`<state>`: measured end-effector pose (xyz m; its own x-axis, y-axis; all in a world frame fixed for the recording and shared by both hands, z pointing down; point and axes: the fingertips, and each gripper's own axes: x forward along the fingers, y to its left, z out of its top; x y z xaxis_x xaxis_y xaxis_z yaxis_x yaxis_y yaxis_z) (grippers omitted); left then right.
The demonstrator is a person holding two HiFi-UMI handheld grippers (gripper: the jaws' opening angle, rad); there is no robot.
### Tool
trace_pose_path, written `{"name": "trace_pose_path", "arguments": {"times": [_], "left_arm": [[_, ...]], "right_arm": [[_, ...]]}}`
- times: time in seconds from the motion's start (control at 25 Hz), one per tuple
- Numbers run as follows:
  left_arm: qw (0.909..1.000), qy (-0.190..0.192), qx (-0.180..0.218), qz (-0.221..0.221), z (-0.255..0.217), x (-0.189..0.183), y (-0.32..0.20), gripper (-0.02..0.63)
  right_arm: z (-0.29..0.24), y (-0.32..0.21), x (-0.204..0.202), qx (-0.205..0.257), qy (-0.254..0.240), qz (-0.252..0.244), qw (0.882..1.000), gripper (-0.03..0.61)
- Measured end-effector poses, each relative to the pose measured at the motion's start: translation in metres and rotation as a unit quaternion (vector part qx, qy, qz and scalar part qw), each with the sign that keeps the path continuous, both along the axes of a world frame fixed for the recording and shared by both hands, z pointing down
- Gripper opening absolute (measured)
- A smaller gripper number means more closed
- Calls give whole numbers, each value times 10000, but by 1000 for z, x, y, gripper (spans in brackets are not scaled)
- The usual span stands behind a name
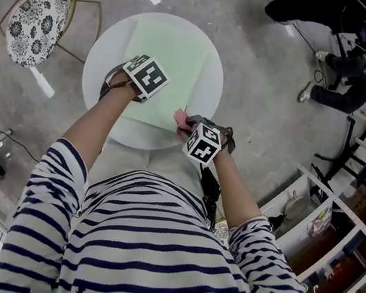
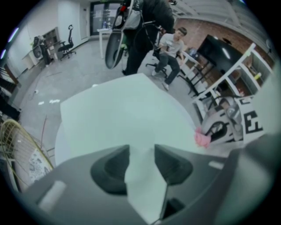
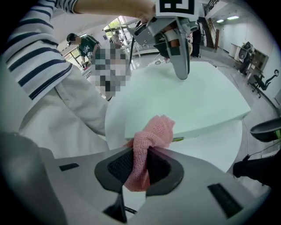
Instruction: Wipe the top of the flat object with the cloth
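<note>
A pale green flat square object (image 1: 167,55) lies on a round white table (image 1: 107,59). My left gripper (image 1: 144,79) stands on the near-left part of the object, pointing steeply down. In the left gripper view (image 2: 141,154) its jaws are open, and only the object's surface (image 2: 123,110) shows between them. My right gripper (image 1: 190,126) is at the object's near-right corner, shut on a bunched pink cloth (image 1: 180,116). In the right gripper view the cloth (image 3: 153,132) sticks out of the jaws (image 3: 142,165) against the object's edge (image 3: 197,96). The left gripper (image 3: 178,61) shows beyond it.
A gold wire chair with a patterned cushion (image 1: 37,18) stands left of the table. White shelving with small items (image 1: 336,232) runs along the right. A person sits at the far right (image 1: 362,83). My own legs are close against the table's near edge.
</note>
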<state>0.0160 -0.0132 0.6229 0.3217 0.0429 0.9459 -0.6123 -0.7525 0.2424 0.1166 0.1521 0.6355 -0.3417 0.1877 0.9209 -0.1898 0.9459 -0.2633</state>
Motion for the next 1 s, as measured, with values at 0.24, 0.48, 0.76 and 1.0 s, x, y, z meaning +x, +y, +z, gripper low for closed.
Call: {"name": "trace_pose_path", "arguments": {"times": [0.24,0.48,0.76,1.0], "left_arm": [[10000,-27,-23,37,2,0,0,179],[9999,-53,-34,97,4,-1,0,179],[9999,23,-18,129,3,2,-1,181],[10000,53,-36,-4,-2,-7,-2,184]], "right_arm": [[-9,34,-8,-474,-109,-57,9988,63],[-21,60,-31,-956,-477,-333,9937,63],[-5,41,-36,-370,5,302,9989,61],[-2,-9,1,253,569,855,9944,60]]}}
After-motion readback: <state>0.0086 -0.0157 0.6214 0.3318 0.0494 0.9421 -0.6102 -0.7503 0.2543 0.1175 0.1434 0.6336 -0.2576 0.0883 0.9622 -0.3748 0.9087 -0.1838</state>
